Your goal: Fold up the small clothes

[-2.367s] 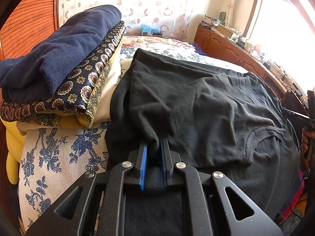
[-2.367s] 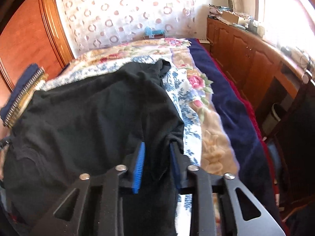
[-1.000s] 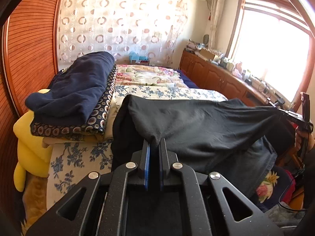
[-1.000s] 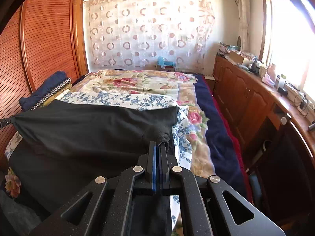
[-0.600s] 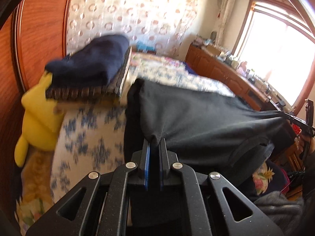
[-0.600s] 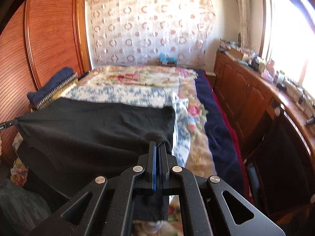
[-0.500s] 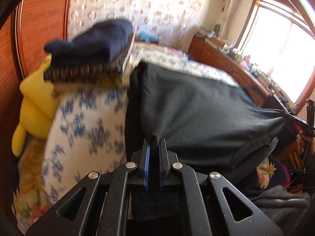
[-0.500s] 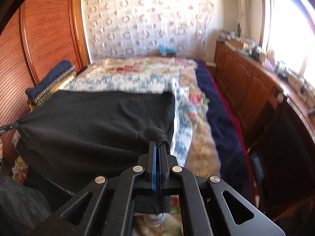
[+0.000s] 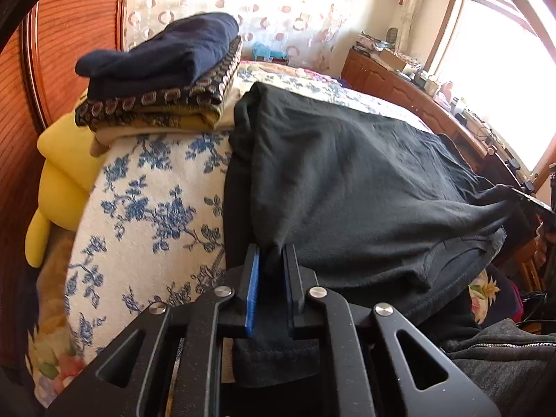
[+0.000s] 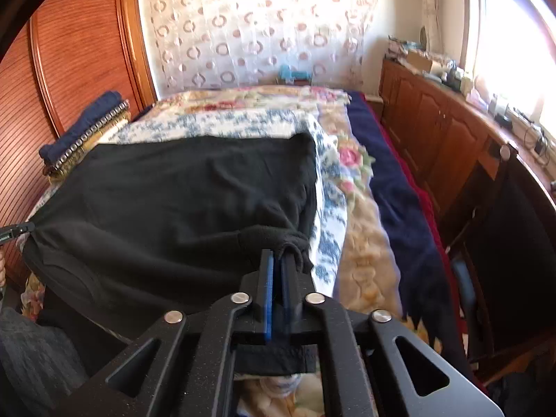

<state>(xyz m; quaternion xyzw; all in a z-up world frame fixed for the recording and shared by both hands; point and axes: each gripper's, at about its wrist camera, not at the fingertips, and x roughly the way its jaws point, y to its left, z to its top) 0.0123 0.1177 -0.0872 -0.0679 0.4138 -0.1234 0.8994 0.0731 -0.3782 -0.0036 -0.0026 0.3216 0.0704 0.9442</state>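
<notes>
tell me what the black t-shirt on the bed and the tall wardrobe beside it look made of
Black t-shirt: soft matte knit, probably cotton jersey; it drapes in loose wrinkles and has a ribbed collar. Tall reddish wardrobe: wood or wood veneer, semi-gloss, with fine horizontal slats and a curved moulding.

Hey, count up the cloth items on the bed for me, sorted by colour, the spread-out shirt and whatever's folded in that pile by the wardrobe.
Black: 1, the shirt spread on the bed
Navy: 1, top of the folded pile
Dark patterned: 1, second in the pile
Yellow: 1, under that
Cream: 1, at the bottom
Total: 5
</notes>
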